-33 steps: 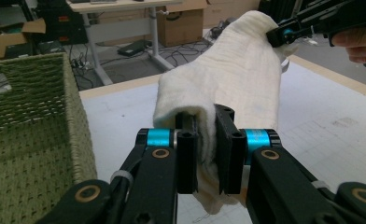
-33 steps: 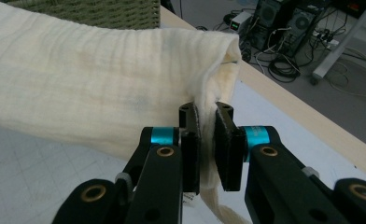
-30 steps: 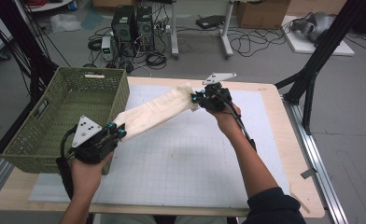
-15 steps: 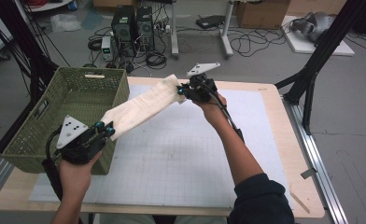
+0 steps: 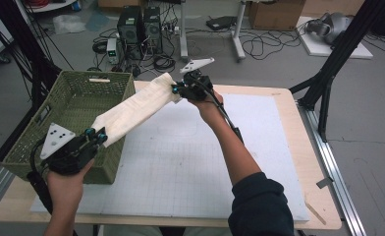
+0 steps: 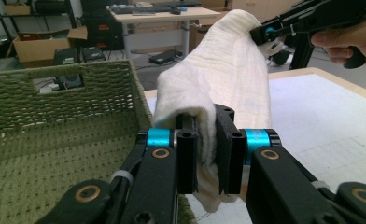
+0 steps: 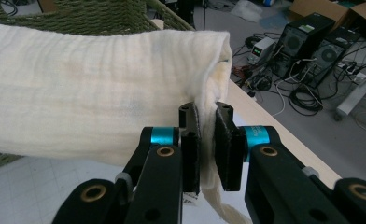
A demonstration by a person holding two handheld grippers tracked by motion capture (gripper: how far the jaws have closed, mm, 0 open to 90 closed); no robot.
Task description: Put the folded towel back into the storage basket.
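Two grippers hold a folded cream cloth [image 5: 134, 107] taut above the green wicker basket [image 5: 68, 105]: left gripper [image 5: 101, 136] clamped on its end over the basket's near corner, right gripper [image 5: 176, 89] pinching the far end beyond the basket.

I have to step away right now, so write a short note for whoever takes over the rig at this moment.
Left gripper: shut on the near end of the cream cloth, above the green basket.
Right gripper: shut on the cloth's far end, raised over the table.
Cloth: folded into a long strip, held in the air between both grippers, slanting over the basket's corner.
Done: cloth lifted.
Left: probably lowering it into the basket, then releasing.
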